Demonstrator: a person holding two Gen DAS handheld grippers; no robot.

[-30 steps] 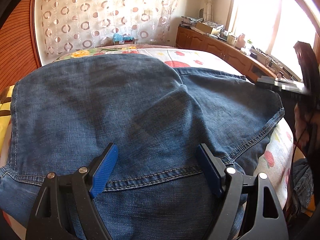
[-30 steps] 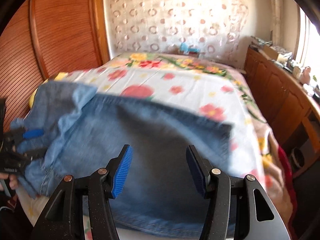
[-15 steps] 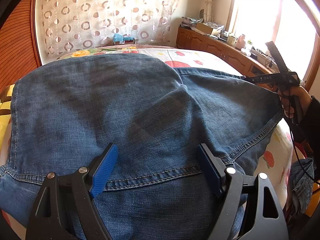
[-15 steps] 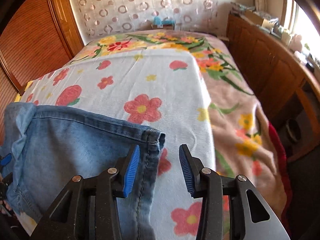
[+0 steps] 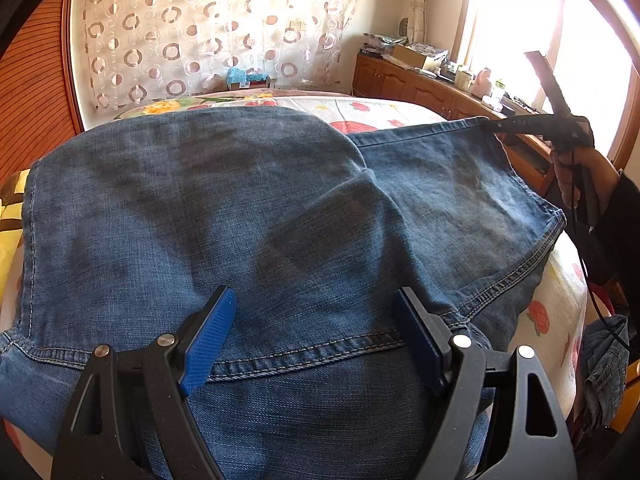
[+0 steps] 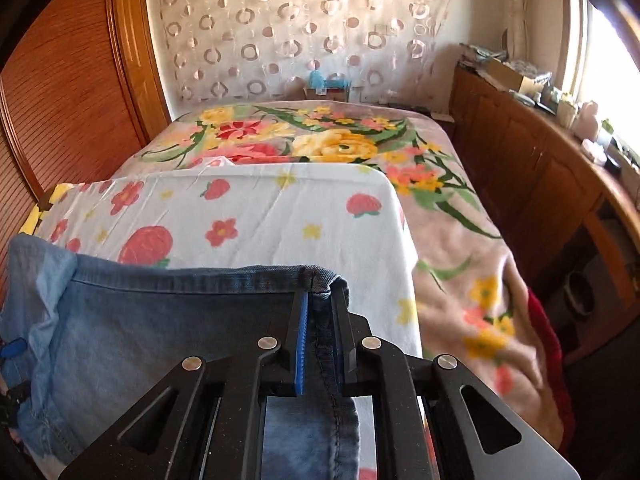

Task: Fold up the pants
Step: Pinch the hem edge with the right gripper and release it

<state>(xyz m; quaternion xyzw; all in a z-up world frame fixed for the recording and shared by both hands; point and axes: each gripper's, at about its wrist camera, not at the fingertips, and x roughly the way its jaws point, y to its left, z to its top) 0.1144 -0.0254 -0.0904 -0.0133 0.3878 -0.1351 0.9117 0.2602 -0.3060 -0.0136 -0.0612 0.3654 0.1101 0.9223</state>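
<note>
I see R gripper [image 6: 320,316] clamped on jeans [image 5: 240,208] hem corner, over the bed [image 6: 460,216]. L gripper [image 5: 316,332] jaws apart, hovering over jeans' seam.

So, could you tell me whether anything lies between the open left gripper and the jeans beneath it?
Nothing visible does: the left gripper hangs open directly over bare denim of the jeans.

Lower part of the jeans [image 5: 248,216] cut off by the frame, hem corner hidden inside the right tool [image 6: 320,340].
</note>
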